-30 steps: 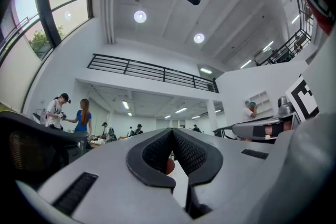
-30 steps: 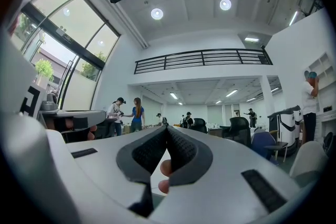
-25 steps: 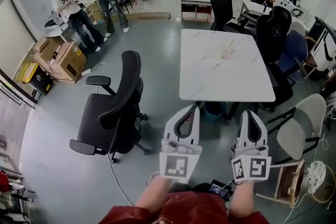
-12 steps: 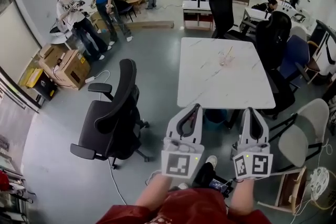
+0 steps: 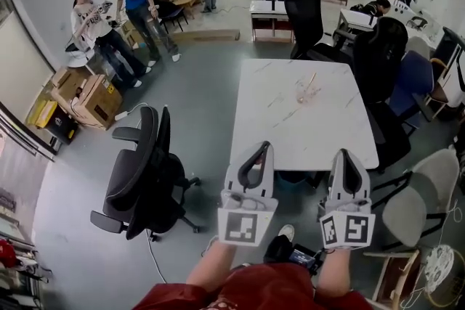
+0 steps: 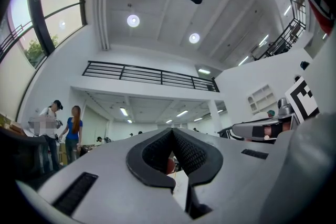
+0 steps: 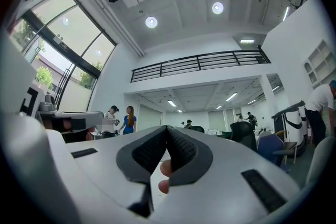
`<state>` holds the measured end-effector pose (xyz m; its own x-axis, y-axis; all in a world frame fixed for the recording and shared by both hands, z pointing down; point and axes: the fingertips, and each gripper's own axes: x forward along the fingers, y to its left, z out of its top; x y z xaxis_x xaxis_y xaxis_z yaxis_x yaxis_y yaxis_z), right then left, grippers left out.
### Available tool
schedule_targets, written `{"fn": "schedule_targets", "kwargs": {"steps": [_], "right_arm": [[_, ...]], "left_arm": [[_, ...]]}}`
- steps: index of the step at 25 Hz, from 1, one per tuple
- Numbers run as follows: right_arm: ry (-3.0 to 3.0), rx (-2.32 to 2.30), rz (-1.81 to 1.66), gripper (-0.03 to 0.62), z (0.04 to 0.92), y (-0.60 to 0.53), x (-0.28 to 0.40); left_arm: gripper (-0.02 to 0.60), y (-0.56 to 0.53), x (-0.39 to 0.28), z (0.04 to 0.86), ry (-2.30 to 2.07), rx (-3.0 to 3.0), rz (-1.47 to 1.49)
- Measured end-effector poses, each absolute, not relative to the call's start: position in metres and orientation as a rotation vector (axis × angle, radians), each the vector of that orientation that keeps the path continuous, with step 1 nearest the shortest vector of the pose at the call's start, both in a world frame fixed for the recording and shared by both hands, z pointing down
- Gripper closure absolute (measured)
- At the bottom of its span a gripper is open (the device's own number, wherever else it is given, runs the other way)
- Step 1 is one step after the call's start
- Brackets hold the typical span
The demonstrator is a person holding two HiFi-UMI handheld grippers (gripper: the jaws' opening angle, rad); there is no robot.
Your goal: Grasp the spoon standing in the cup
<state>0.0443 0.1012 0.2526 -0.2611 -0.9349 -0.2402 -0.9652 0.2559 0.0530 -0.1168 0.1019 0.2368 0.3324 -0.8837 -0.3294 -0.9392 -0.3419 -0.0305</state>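
Smooth white moulded plastic for the left gripper (image 5: 262, 147) and the right gripper (image 5: 344, 153), each backed by a cube of black-and-white square markers. Black ribbed pads (image 6: 190, 153) lining the jaws. On both tools, tips pressed together with only a teardrop-shaped hollow behind them, nothing clamped inside. Held side by side, tips over the near edge of a white rectangular table (image 5: 290, 134) with faint grey veining. Well apart from both tools, toward the table's far right part: a small clear glass cup (image 5: 306, 93), with a thin, pale spoon (image 5: 312, 79) standing tilted in it. Left of the table, a black padded office chair (image 5: 138, 174) on castors, on glossy grey floor. Compared with half a second back: table nearer and lower in the head view, its edge now under the jaw tips. Chair turned more edge-on and shifted left. Jaws closed as before.
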Motion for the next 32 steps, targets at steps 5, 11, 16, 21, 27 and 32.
{"fn": "schedule_targets", "kwargs": {"steps": [5,11,16,21,27,32], "right_arm": [[2.381,-1.782,0.250,0.582,0.256,0.051,0.075],[2.373,-1.765,0.236,0.582,0.246,-0.001,0.109],[2.368,-1.757,0.237,0.582,0.245,-0.038,0.139],[2.375,-1.757,0.251,0.582,0.241,-0.071,0.162],[2.368,-1.750,0.234,0.582,0.244,-0.093,0.191],[2.360,-1.729,0.182,0.582,0.250,-0.104,0.203]], "left_arm": [[0.575,0.054,-0.086,0.232,1.672,-2.364,0.359],[0.575,0.002,-0.051,0.222,1.678,-2.364,0.362],[0.575,-0.036,-0.018,0.218,1.660,-2.357,0.363],[0.575,-0.070,0.007,0.215,1.655,-2.359,0.361],[0.575,-0.092,0.036,0.214,1.649,-2.349,0.351],[0.575,-0.100,0.049,0.219,1.659,-2.353,0.312]]}}
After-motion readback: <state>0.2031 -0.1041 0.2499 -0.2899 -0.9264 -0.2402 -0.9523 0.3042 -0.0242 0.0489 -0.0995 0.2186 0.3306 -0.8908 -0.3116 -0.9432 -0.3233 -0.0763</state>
